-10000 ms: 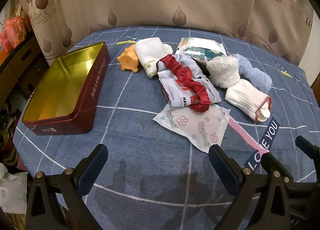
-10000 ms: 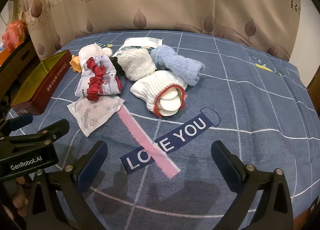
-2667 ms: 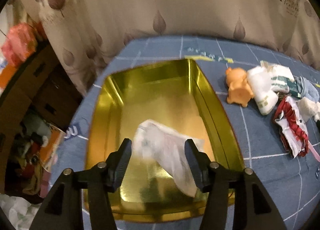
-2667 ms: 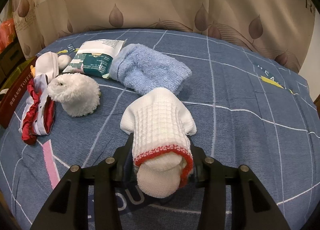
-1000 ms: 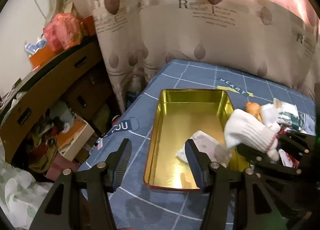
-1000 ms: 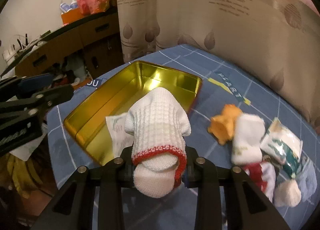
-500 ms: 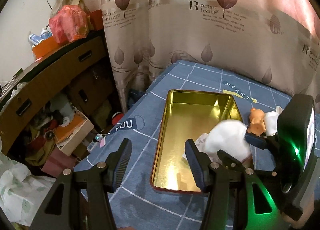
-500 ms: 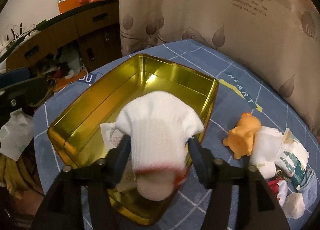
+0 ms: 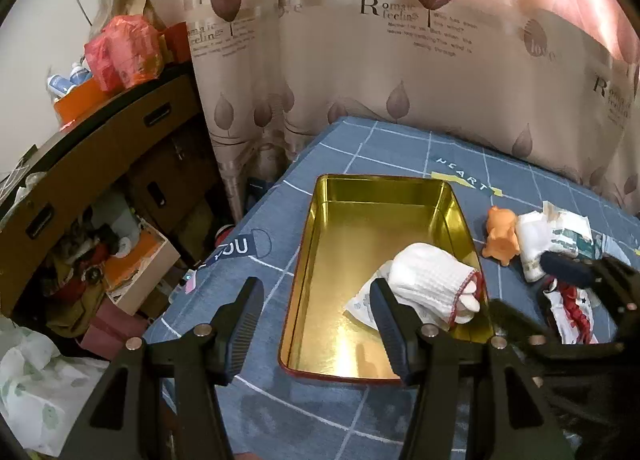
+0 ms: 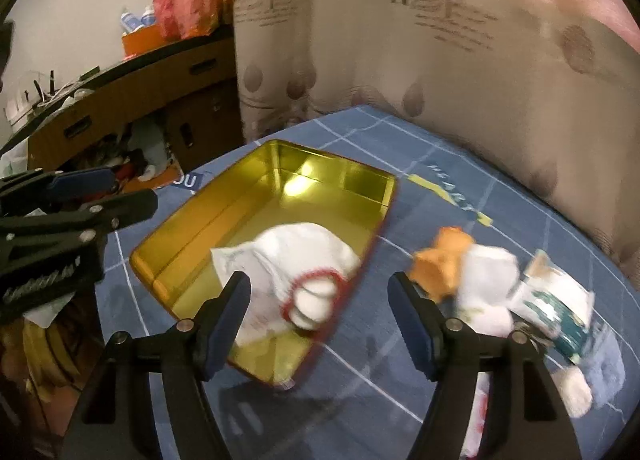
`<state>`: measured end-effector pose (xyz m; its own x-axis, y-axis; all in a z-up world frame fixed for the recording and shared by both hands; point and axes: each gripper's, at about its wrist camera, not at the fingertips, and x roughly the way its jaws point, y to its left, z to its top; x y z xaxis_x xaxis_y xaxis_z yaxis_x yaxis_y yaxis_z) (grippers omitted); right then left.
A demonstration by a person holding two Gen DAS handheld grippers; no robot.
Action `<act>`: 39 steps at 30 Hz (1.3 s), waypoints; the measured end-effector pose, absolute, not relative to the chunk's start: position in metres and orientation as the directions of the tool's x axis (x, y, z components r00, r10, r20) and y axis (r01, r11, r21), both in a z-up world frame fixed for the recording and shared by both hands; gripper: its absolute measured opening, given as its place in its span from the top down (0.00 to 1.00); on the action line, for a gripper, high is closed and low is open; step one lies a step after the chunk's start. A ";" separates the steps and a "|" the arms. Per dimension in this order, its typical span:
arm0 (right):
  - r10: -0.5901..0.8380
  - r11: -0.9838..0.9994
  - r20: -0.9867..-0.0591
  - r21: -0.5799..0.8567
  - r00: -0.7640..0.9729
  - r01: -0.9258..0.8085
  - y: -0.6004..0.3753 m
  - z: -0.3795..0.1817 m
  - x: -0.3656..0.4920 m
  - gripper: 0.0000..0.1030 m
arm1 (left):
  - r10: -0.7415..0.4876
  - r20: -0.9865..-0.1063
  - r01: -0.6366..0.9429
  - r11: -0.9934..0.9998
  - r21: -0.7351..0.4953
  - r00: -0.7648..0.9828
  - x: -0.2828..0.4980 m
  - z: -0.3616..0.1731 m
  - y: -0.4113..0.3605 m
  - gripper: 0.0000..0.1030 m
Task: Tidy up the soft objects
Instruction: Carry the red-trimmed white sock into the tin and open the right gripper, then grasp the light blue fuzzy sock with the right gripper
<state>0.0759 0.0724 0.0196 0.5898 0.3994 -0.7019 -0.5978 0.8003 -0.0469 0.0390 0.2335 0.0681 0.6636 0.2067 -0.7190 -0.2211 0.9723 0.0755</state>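
The white knit sock with a red cuff (image 9: 434,280) lies in the gold tin (image 9: 360,227) at frame centre, atop a flat printed packet (image 9: 362,306), near the tin's right wall. The right gripper (image 10: 320,300) hangs above it, fingers opening, nothing between them. The left gripper (image 9: 316,312), at lower centre, stands parted and empty. An orange toy (image 9: 500,234) sits right of the tin.

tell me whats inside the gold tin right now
Inside the gold tin lies a white sock with red trim, on top of a flat printed packet. The sock covers most of that packet.
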 end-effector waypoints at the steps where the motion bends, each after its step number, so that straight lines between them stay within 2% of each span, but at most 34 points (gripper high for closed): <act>1: 0.394 0.807 -0.699 -0.048 0.597 -0.589 0.064 0.021 0.074 0.34 | 0.200 -0.722 -0.214 0.974 0.073 0.663 0.039 0.067 0.231 0.45; 8: 0.309 0.873 -0.696 -0.064 0.648 -0.484 -0.009 0.021 0.071 0.33 | 0.187 -0.725 -0.180 0.980 0.088 0.663 0.038 0.064 0.215 0.45; 18: 0.093 0.975 -0.689 -0.084 0.719 -0.207 -0.166 0.021 0.095 0.33 | 0.137 -0.740 -0.113 0.990 0.082 0.659 0.039 0.057 0.187 0.45; 22: 0.035 0.983 -0.706 -0.104 0.707 -0.152 -0.209 0.011 0.106 0.33 | 0.133 -0.742 -0.074 0.991 0.113 0.657 0.040 0.052 0.170 0.45; 31: 0.007 0.981 -0.757 -0.121 0.654 -0.151 -0.250 -0.021 0.154 0.33 | 0.098 -0.737 -0.007 0.992 0.126 0.669 0.038 0.046 0.136 0.45; 35: 0.017 0.959 -0.771 -0.168 0.637 -0.229 -0.245 -0.032 0.179 0.20 | 0.087 -0.718 0.058 0.983 0.175 0.691 0.036 0.042 0.117 0.45; 37: 0.030 0.943 -0.778 -0.186 0.627 -0.275 -0.240 -0.041 0.185 0.22 | 0.071 -0.724 0.085 0.981 0.177 0.686 0.037 0.037 0.110 0.45; 39: 0.035 0.928 -0.790 -0.201 0.612 -0.313 -0.238 -0.051 0.190 0.37 | 0.051 -0.736 0.104 0.981 0.163 0.675 0.039 0.034 0.106 0.45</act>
<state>0.1900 -0.2382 -0.0505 0.6119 0.0352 -0.7902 -0.3127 0.9284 -0.2007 0.0389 0.1065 0.0337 0.6750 0.0507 -0.7361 0.1036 0.9813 0.1625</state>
